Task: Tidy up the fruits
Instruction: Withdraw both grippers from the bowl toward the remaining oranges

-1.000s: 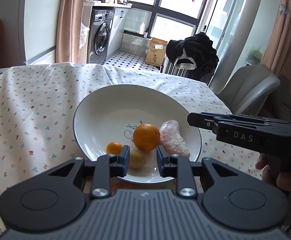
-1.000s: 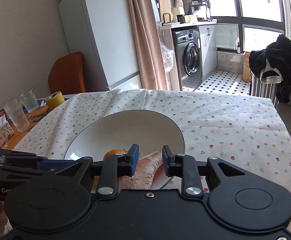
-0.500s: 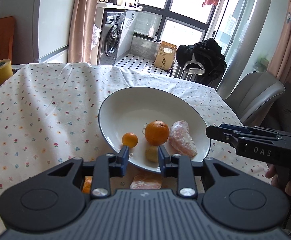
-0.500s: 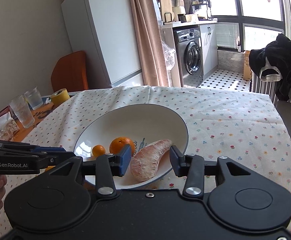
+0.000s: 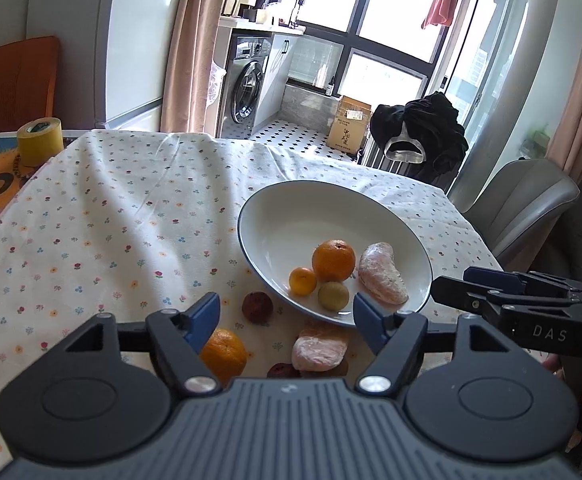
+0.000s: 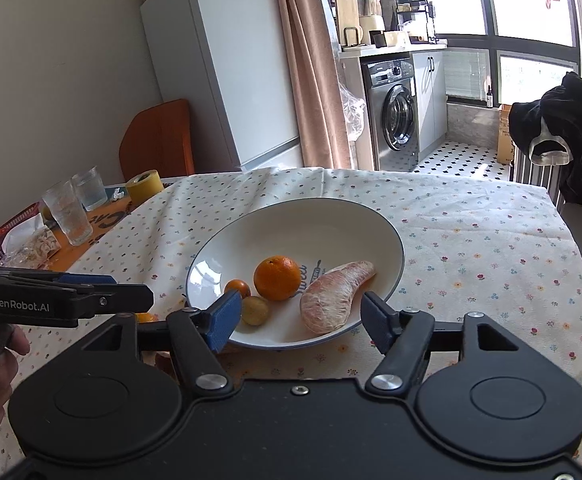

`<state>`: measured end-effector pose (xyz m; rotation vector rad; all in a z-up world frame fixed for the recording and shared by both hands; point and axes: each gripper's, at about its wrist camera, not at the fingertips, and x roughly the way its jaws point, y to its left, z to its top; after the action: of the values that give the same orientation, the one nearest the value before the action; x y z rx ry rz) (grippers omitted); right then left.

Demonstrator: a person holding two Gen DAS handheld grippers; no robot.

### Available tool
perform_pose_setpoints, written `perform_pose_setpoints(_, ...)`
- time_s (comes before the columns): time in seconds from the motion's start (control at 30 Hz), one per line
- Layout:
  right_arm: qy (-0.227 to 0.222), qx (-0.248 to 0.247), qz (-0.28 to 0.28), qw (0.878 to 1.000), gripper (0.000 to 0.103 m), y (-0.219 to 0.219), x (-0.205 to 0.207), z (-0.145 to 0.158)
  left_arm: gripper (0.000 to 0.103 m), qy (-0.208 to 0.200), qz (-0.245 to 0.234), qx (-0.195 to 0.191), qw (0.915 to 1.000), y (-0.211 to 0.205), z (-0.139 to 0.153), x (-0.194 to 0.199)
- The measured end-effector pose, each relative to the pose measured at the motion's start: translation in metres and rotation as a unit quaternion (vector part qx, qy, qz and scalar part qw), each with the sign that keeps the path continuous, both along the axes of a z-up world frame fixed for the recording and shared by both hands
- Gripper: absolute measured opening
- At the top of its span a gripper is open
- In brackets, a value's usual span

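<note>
Both grippers hang over the near edge of the tabletop (image 5: 103,220) with their fingers spread wide and nothing between them. The left gripper (image 5: 286,318) is above the loose fruit; the right gripper (image 6: 299,320) faces the bowl (image 6: 331,216).

In the bowl lie an orange (image 5: 333,260), a small mandarin (image 5: 302,280), a yellowish fruit (image 5: 332,296) and a peeled pomelo wedge (image 5: 383,274). Still on the cloth, just near of the bowl, are a second orange (image 5: 225,354), a dark red fruit (image 5: 257,307), a pomelo piece (image 5: 321,350) and another dark fruit (image 5: 281,370), partly hidden.

This looks like the gap between placements: roughly half the fruit is in. The next move likely calls for the left gripper to drop over a loose piece, perhaps the pomelo piece, centred between its fingers, and close gently, since that flesh should bruise easily.
</note>
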<state>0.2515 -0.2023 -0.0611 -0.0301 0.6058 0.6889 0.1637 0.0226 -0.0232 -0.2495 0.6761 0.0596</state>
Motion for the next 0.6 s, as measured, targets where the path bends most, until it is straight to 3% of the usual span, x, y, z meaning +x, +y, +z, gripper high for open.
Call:
perform_pose_setpoints(0.07, -0.003, -0.001, 0.003, 1.0, 0.075, 0.0, -0.005, 0.0, 0.079, -0.003, 0.004, 0.003, 1.0, 0.001, 0.0, -0.005)
perform_pose_setpoints(0.2, -0.004, 0.0, 0.008, 1.0, 0.078, 0.002, -0.014, 0.0, 0.08, -0.005, 0.014, 0.001, 0.9999, 0.007, -0.001, -0.013)
perform_pose_setpoints(0.37, -0.005, -0.002, 0.011, 1.0, 0.093, 0.005, -0.023, -0.001, 0.082, -0.005, 0.024, 0.001, 0.9997, 0.013, -0.002, -0.022)
perform_pose_setpoints(0.6, -0.001, -0.003, 0.017, 1.0, 0.103, 0.009, -0.031, -0.003, 0.088, -0.006, 0.033, 0.003, 0.9994, 0.02, -0.005, -0.031)
